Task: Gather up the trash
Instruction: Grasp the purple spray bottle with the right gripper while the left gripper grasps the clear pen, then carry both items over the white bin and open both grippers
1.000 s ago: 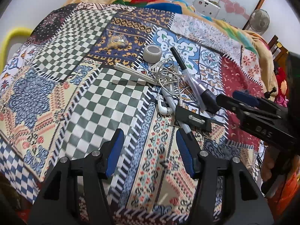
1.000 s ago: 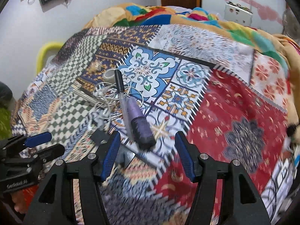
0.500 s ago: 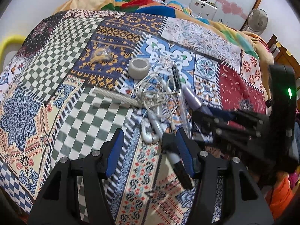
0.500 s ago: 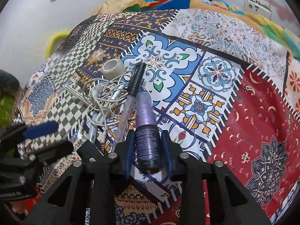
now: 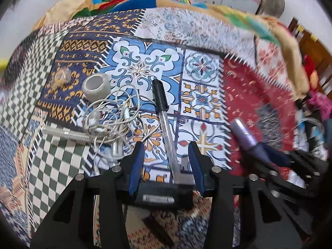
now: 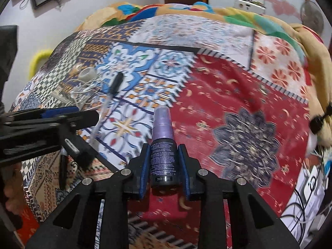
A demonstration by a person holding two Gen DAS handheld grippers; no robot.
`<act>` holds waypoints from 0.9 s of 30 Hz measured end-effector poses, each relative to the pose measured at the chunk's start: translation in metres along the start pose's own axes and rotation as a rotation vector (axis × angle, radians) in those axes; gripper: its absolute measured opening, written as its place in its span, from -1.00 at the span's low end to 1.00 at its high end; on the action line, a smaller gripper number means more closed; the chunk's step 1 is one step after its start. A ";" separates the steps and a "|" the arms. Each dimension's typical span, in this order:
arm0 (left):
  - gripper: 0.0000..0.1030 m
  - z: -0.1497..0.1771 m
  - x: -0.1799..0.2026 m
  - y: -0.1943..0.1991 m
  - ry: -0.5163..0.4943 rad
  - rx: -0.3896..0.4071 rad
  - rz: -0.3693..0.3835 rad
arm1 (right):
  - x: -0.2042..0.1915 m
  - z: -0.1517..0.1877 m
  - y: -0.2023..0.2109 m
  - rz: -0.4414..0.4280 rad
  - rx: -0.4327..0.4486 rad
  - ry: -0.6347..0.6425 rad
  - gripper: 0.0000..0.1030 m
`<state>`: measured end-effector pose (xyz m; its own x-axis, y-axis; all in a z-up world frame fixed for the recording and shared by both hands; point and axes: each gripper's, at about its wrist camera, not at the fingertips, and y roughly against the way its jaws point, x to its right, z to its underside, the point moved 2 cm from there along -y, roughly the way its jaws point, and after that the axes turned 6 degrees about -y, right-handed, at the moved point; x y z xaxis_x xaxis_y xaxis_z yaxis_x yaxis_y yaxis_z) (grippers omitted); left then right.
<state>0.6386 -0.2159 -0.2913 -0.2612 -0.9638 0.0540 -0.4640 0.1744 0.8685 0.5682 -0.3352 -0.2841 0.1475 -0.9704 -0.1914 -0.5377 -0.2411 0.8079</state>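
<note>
The purple spray bottle (image 6: 164,145) sits clamped between the blue pads of the right claw (image 6: 164,161), nozzle end pointing to twelve o'clock, above the red patch of the patchwork bedspread (image 6: 238,108) on the bed.

The left claw (image 5: 166,161) has just been closing; between its blue pads are a black device with a silver strip (image 5: 158,193) and the clear tail of a pen (image 5: 164,112). The pads look to be against the black device, though I cannot tell for sure that they press on it. The pen's black cap points to twelve o'clock.

At ten o'clock from the left claw lies a tangle of white earphones (image 5: 112,118). Just beyond it, at eleven o'clock, stands a roll of tape (image 5: 95,85), with a crumpled clear wrapper (image 5: 61,76) at nine o'clock of the roll. A silvery ribbed rod (image 5: 66,133) lies at the tangle's eight o'clock, partly under the cords.
</note>
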 end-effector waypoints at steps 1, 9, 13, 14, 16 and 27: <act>-0.24 -0.001 0.003 -0.004 -0.010 -0.003 -0.018 | 0.003 0.001 -0.001 -0.008 -0.009 -0.013 -0.53; -0.54 -0.007 0.014 -0.017 -0.051 0.019 -0.076 | 0.002 0.007 0.000 -0.019 0.002 -0.044 -0.53; -0.86 -0.012 0.012 -0.020 -0.035 0.002 -0.069 | 0.001 0.007 0.006 -0.030 0.003 -0.067 -0.53; -0.86 -0.012 0.011 -0.018 -0.025 -0.006 -0.055 | 0.000 0.006 0.010 -0.030 0.008 -0.072 -0.53; -0.86 -0.012 0.010 -0.014 -0.007 -0.015 -0.034 | 0.000 0.006 0.017 -0.031 0.019 -0.080 -0.53; -0.86 -0.002 0.026 0.091 -0.023 0.095 0.001 | -0.025 0.000 0.091 -0.031 0.105 -0.067 -0.53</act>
<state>0.5913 -0.2250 -0.2102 -0.2804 -0.9589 0.0426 -0.5421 0.1948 0.8174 0.5156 -0.3332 -0.2062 0.1111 -0.9605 -0.2550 -0.6185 -0.2676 0.7388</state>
